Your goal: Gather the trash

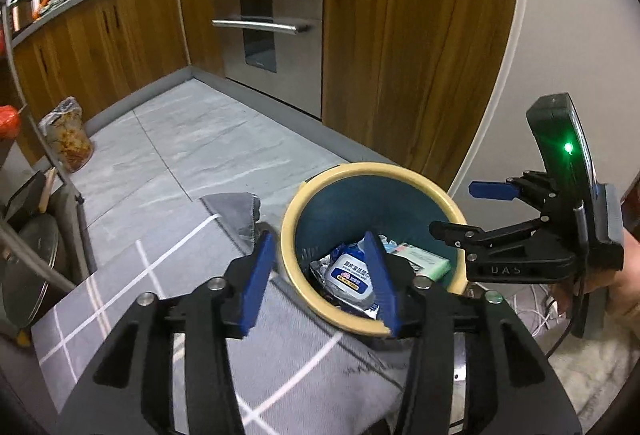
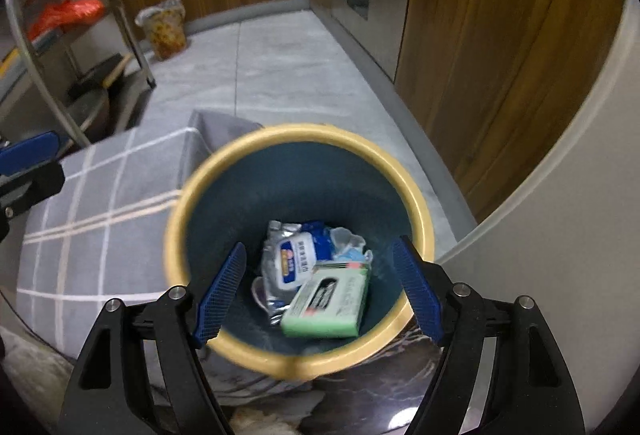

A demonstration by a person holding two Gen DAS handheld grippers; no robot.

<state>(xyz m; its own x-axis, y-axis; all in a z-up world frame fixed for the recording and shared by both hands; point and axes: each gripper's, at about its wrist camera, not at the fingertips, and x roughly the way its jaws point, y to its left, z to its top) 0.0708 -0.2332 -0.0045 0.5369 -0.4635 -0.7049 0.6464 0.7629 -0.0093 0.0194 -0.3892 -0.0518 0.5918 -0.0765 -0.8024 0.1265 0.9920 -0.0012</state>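
A blue bin with a cream rim [image 2: 416,195] stands beside a table covered by a grey checked cloth [image 2: 100,219]; it also shows in the left wrist view [image 1: 316,195]. Inside lie a green box [image 2: 332,299], a blue-and-white foil packet [image 2: 294,259] and crumpled wrappers. The packet [image 1: 348,275] and box [image 1: 424,263] show in the left wrist view too. My right gripper [image 2: 320,291] is open and empty above the bin's mouth. My left gripper [image 1: 320,283] is open and empty, straddling the bin's near rim. The right gripper [image 1: 460,211] shows in the left wrist view, open over the bin's right side.
Wooden cabinets [image 1: 400,35] and a steel oven [image 1: 272,15] line the far wall. A plastic bag of snacks [image 1: 68,139] stands on the grey tile floor [image 1: 200,147]. A metal rack [image 2: 52,47] with orange bags stands at the left. A white curved wall [image 2: 560,235] is at the right.
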